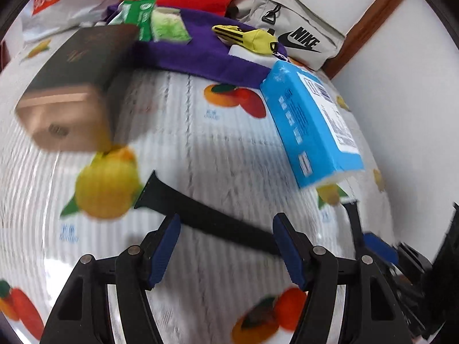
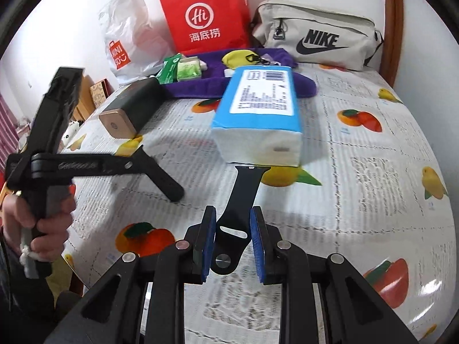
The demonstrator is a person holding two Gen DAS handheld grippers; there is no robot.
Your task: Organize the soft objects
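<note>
right wrist: black, slotted watch strap [image 2: 238, 209]

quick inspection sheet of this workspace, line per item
surface: table under a white cloth printed with fruit
job's things: two black watch strap halves; strap piece between the right gripper's fingers, other strap lying ahead of the left gripper
clutter: blue tissue pack, dark box with gold end, purple towel carrying green packets and a yellow pouch
grippers: left gripper open over its strap; right gripper nearly closed around its strap, contact unclear
cables: nothing seen
surroundings: red paper bag, white plastic bag, grey Nike bag, white wall
</note>
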